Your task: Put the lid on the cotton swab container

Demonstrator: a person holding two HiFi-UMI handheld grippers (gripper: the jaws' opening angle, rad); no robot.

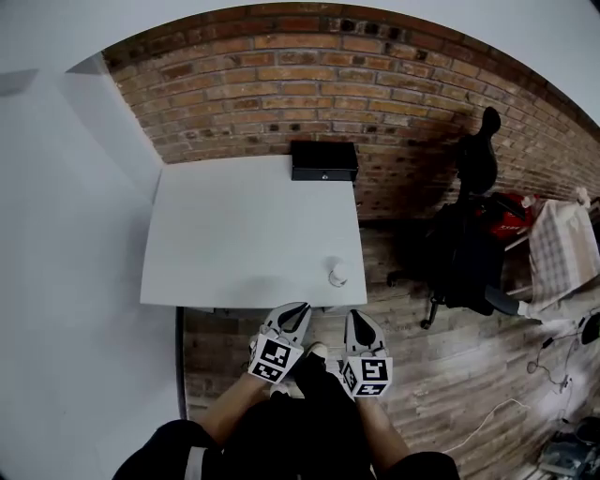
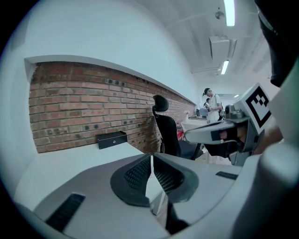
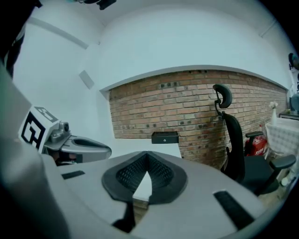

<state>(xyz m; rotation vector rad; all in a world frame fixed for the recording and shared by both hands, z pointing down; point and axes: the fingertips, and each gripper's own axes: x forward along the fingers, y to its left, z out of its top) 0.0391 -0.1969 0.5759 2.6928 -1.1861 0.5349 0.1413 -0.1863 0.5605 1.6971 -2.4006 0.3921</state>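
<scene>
Cotton swab container (image 1: 337,275) (contents indiscernible) on table (image 1: 234,234)

We count 1 white table (image 1: 234,234), w/ 1 black box (image 1: 323,160) at its back edge & 1 small white cotton swab container (image 1: 337,276) near its front edge. Grippers: 2 total, i.e. left gripper (image 1: 301,307) & right gripper (image 1: 354,316), each w/ 1 marker cube, so 2 cubes. Right of the table we get 1 black office chair (image 1: 473,234), 1 red item (image 1: 511,217) (can't tell what) & 1 checked cloth (image 1: 562,248). In the left gripper view: 2 ceiling light strips (image 2: 229,11) & 1 person (image 2: 212,100) far back.
</scene>
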